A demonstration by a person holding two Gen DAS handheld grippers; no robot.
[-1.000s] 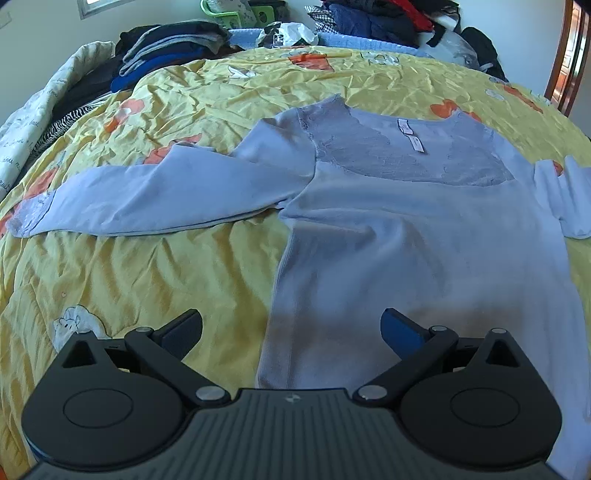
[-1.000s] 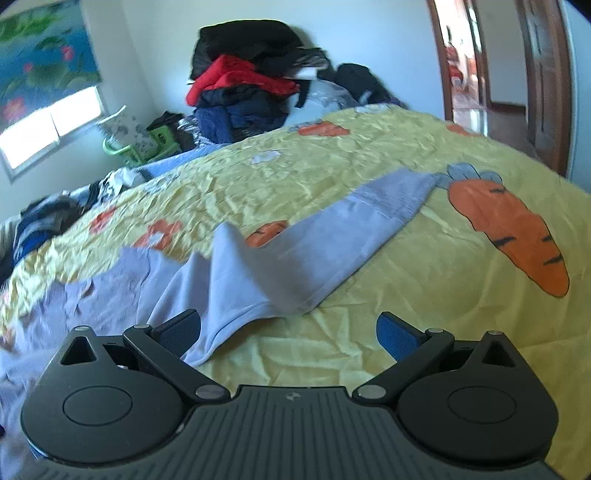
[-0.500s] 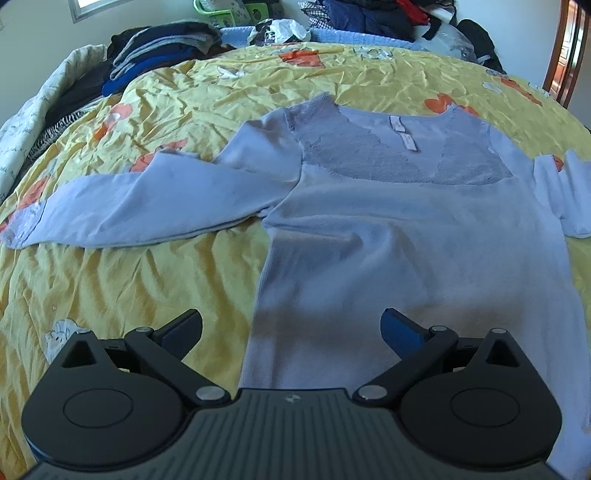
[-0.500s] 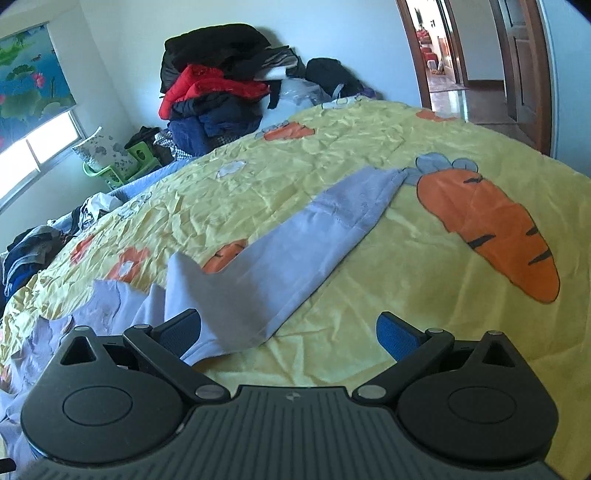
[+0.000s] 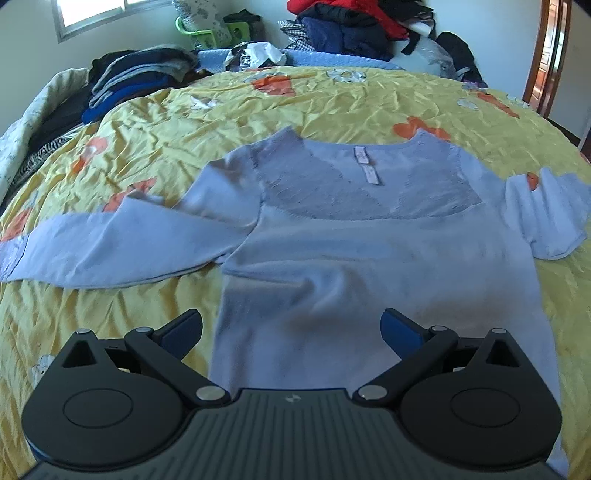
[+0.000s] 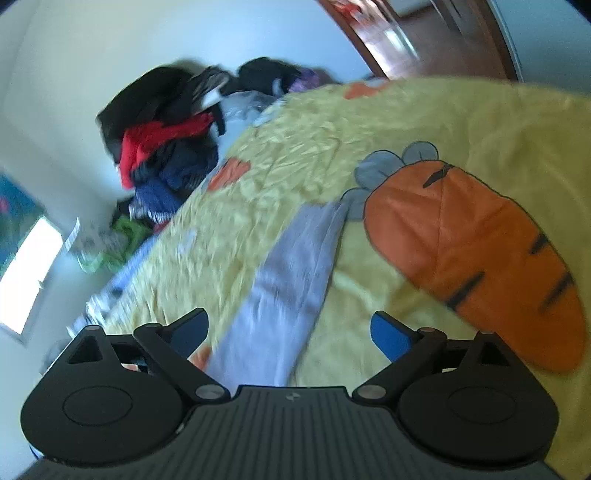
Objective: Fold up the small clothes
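The pale lilac top lies flat, neckline away, on the yellow bed, and where a second ago the right gripper looked across the right sleeve from the side, it has now swung to point straight along it, its view smeared by motion, which I take as lining up to fold that sleeve inward. The left gripper has lifted its view a little over the hem; both sets of jaws stand wide apart, holding nothing. A green basket beyond the bed shows no clear contents.
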